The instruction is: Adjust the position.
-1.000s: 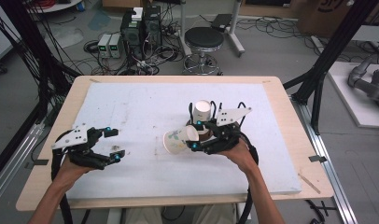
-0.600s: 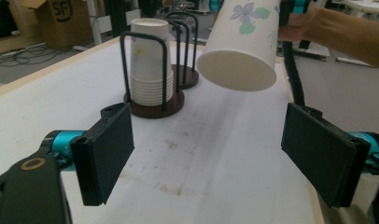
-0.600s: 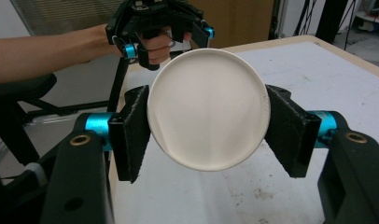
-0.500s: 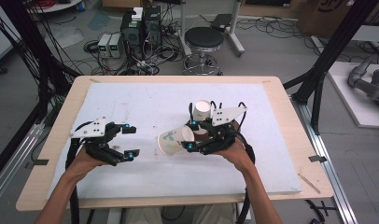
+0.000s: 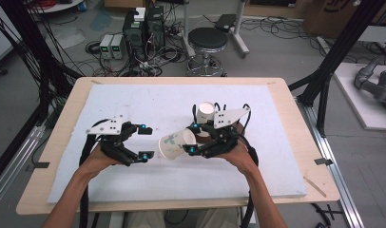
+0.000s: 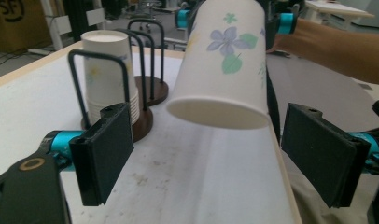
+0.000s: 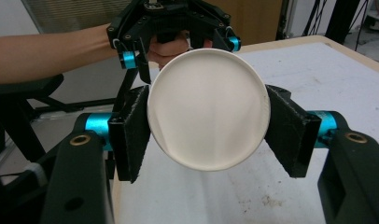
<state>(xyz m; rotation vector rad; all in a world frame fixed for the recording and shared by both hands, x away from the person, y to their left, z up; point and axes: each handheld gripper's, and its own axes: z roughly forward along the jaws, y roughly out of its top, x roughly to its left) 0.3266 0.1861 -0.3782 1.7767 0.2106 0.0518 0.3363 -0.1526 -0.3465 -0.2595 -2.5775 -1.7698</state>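
Observation:
A white paper cup with a flower print lies on its side in the air, and my right gripper is shut on its closed end. In the right gripper view its round base sits squeezed between the two pads. The cup's open mouth points at my left gripper, which stands open just left of the rim, apart from it. In the left gripper view the cup hangs above and between the spread jaws of the left gripper.
A stack of paper cups stands in a black wire holder behind the right gripper. A second wire holder on a brown base stands next to it. The white mat covers the wooden table.
My left gripper has moved right and forward, up to the cup's mouth. The right gripper has pushed the cup a little to the left and stays shut on it.

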